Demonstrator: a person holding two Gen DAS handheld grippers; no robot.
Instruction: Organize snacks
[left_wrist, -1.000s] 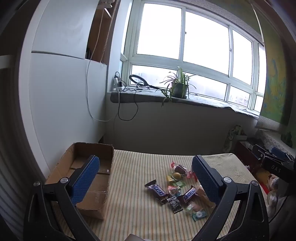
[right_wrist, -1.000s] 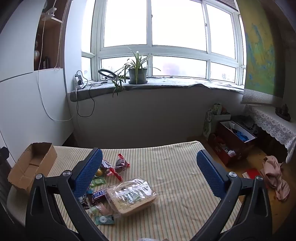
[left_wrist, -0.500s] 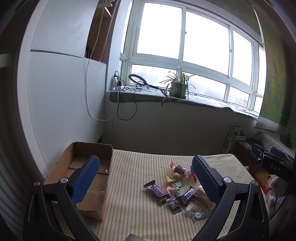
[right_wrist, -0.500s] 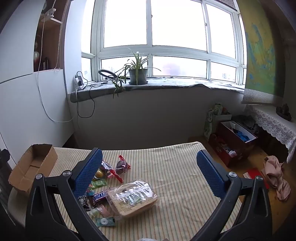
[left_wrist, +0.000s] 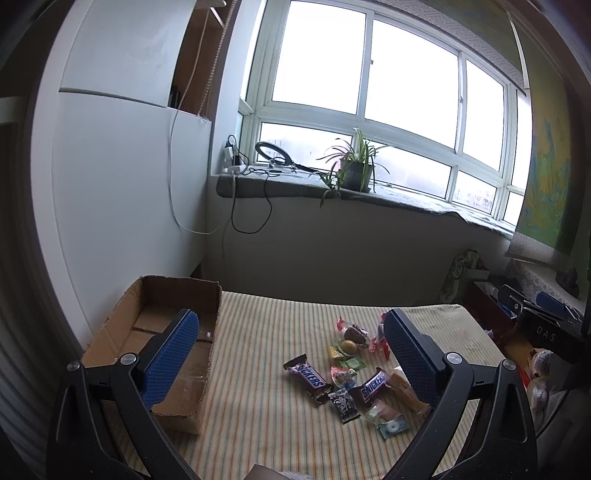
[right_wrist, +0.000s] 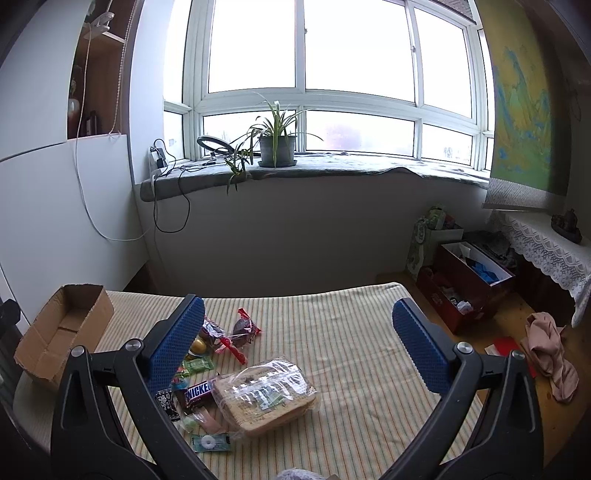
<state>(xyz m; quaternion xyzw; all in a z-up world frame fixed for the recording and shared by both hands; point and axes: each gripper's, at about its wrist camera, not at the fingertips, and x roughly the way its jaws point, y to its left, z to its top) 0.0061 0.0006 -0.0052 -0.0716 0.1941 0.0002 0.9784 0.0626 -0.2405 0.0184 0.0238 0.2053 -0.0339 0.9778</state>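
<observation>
Two hand-held grippers above a striped tablecloth (left_wrist: 266, 369). The left gripper (left_wrist: 290, 350) and the right gripper (right_wrist: 297, 343) each hang over the table with the two blue-padded fingers spread wide and nothing between them.

Snack pile, at the right of the left wrist view and at the near left of the right wrist view. Two Snickers bars are countable: one Snickers bar (left_wrist: 308, 377) lies on the left edge of the pile, a second Snickers bar (left_wrist: 373, 384) lies to its right, apart from it, with a small black packet (left_wrist: 344, 404) between and nearer. One clear-wrapped bread pack (right_wrist: 264, 397), the largest item, lies on the pile's right side and touches the second bar. One green-wrapped ring mint (right_wrist: 211, 442) is the nearest piece. One yellow round sweet (left_wrist: 348, 346), one green packet (right_wrist: 198, 364) and two dark sweets in clear red-trimmed wrappers (right_wrist: 243, 328) lie at the far end. Further small wrappers overlap and cannot be counted exactly.

One cardboard box (left_wrist: 122, 332) stands open at the table's left edge, well apart from the pile. No snack shows on its visible floor; part of its inside is hidden behind the left gripper's finger.

One potted plant (right_wrist: 275, 146) stands on the far windowsill.
</observation>
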